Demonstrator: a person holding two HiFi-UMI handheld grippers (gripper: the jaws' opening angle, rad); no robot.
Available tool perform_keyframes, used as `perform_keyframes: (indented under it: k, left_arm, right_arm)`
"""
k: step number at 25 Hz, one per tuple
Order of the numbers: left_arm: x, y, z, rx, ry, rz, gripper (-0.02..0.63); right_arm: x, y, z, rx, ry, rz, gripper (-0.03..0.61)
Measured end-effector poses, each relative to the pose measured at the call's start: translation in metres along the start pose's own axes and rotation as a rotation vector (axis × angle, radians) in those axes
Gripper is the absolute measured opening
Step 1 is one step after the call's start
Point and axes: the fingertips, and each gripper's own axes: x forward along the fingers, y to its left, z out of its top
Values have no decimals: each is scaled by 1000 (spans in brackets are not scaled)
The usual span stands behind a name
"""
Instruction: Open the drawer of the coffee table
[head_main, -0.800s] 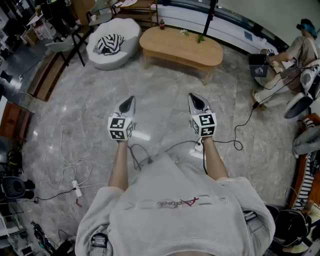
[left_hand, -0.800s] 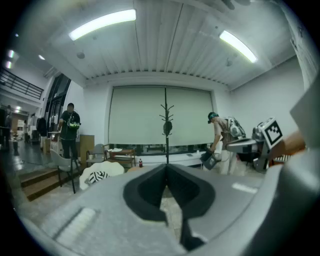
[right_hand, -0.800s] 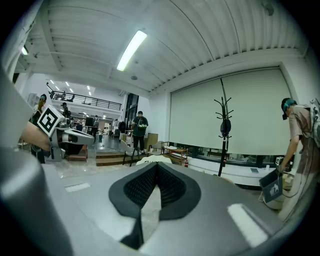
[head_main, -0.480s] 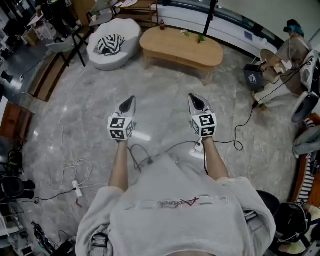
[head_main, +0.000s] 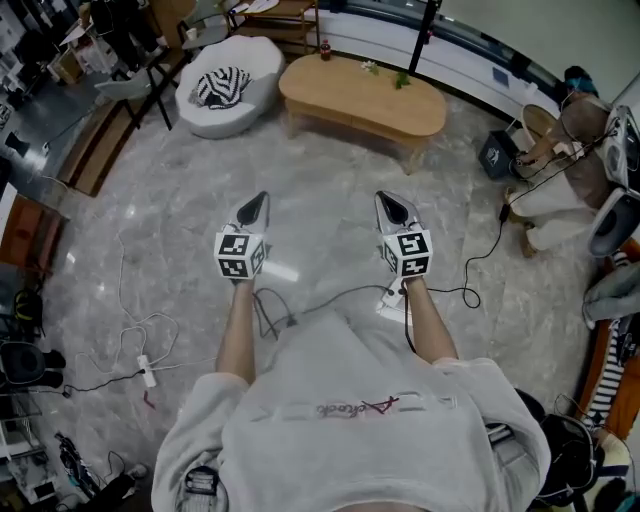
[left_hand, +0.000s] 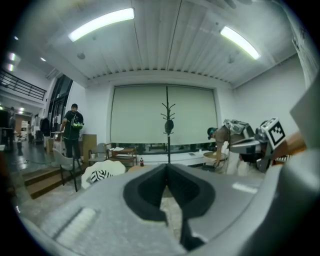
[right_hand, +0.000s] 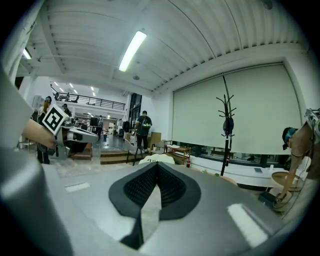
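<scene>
Coffee table (head_main: 362, 92) far ahead across the floor (head_main: 330, 165), drawer unseen; with left gripper (head_main: 258, 203) and right gripper (head_main: 390, 203) both closed and empty, risks bumping the front instead of gripping unless opened before reaching.

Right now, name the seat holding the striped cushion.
The low white round seat, left of the oval coffee table; the thin-legged chair further left shows no such cushion.

coffee table (head_main: 362, 95) drawer indistinct, bottle (head_main: 324, 47) tiny

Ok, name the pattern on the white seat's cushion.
Black-and-white zebra stripes; the cushion shows best in the head view.
</scene>
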Motion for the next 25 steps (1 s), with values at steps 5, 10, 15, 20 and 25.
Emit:
perform_keyframes:
  k: [5,10,15,20,25]
  left_arm:
    - [7,-18,-2,2,16,17,-2]
    - [13,-27,-3,7,20,30,-1]
    - [21,-30,-4,12,30,38,-2]
    - [27,-34,-8,11,37,31,-2]
    - [38,-35,-6,28,40,23,-2]
  right_arm:
    - [-6,-16,-6,1,5,27,6]
    - [-6,-28,-14,9,8,36,6]
    - [-2,-35,-17,14,7,49,6]
    - [-2,-36,-21,17,4,53,6]
    - [5,-47,-24,17,4,49,6]
